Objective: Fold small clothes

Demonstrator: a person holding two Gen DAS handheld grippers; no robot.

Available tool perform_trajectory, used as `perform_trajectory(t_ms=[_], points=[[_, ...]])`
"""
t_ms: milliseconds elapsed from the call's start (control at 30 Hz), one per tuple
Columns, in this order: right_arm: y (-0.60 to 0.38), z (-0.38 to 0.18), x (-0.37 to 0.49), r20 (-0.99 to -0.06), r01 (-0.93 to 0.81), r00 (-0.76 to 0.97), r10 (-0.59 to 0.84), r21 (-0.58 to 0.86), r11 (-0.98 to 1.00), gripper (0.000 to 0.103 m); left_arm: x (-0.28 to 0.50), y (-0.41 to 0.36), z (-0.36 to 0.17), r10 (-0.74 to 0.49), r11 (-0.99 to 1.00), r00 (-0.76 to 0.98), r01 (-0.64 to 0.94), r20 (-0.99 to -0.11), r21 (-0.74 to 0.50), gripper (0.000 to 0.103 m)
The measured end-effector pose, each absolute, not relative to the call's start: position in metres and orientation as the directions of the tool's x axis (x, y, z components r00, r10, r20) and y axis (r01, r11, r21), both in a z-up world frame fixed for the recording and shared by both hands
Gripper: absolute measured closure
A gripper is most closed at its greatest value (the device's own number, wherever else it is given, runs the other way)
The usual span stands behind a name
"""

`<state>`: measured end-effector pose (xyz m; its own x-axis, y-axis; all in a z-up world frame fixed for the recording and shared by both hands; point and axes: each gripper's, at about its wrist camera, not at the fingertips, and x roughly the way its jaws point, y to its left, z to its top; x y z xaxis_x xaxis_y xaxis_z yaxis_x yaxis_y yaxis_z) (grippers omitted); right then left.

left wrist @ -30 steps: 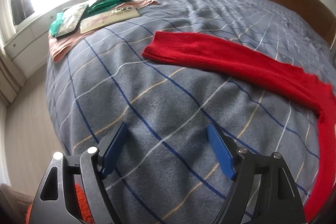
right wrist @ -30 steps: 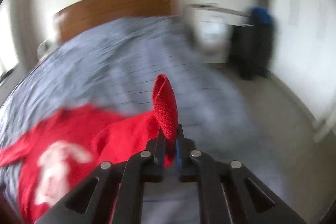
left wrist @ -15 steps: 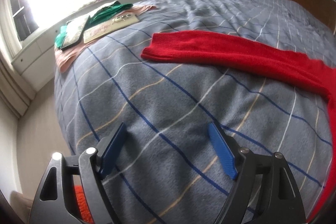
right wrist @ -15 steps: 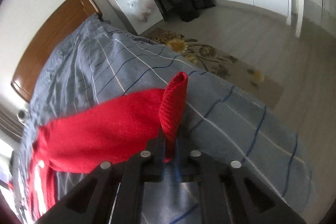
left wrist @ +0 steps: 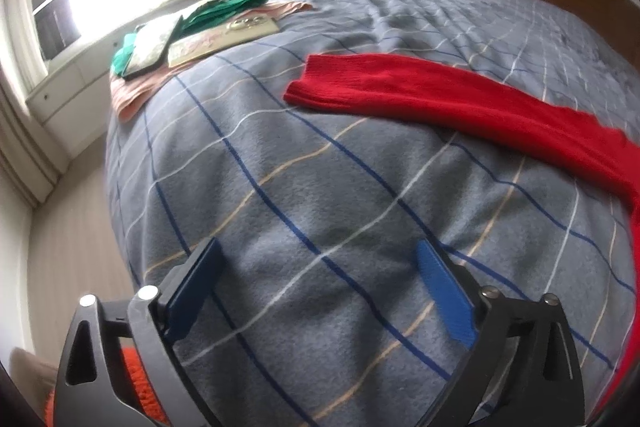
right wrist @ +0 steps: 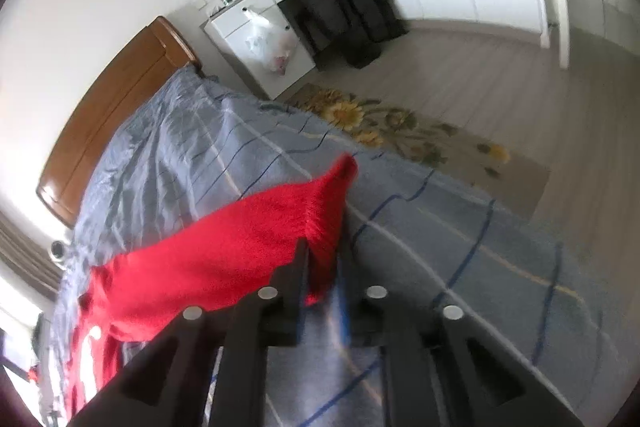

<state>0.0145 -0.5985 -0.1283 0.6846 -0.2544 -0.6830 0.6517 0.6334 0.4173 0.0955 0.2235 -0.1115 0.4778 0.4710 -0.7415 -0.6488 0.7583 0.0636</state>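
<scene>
We record the right gripper (right wrist: 322, 267) low in frame, its black fingers (right wrist: 294, 279) standing slightly apart, with the cuff end of a red sweater (right wrist: 224, 263) between them; motion blur keeps us from telling whether they grip it. The sleeve stretches leftward to the sweater's body, which carries a white marking at lower left. Beneath lies a grey-blue checked blanket (right wrist: 460, 239) covering the bed, with a wooden headboard (right wrist: 112, 111) at upper left. Beyond the bed we list a white cabinet (right wrist: 256, 43) with a plastic bag (right wrist: 270, 47) hanging on it, a dark coat (right wrist: 344, 3), and a sunflower rug (right wrist: 404, 131) on the pale floor.
</scene>
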Motion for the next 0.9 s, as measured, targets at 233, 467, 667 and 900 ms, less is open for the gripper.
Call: perform_trajectory(t_ms=[233,467,667,900], points=[[-0.619,-0.125,-0.03,-0.666,0.759,0.634,-0.393,0.438,0.482,0.06,0.096,0.227,-0.113,0.462,0.751,0.479,-0.658,-0.747,0.043,0.001],[-0.637,-0.121,-0.058,-0.664,0.802,0.594,-0.454,0.44,0.405,0.052,0.094,0.225,-0.114,0.473,0.744,0.476,-0.667,-0.742,0.047,0.001],[-0.638,-0.113,-0.068,-0.64,0.807,0.587,-0.495,0.419,0.415,0.051,0.094,0.224,-0.115,0.483,0.738,0.481,-0.673,-0.732,0.045,0.0],[-0.634,-0.106,-0.07,-0.617,0.812,0.581,-0.531,0.402,0.422,0.051,0.094,0.224,-0.114,0.488,0.737,0.481,-0.674,-0.728,0.049,0.0]])
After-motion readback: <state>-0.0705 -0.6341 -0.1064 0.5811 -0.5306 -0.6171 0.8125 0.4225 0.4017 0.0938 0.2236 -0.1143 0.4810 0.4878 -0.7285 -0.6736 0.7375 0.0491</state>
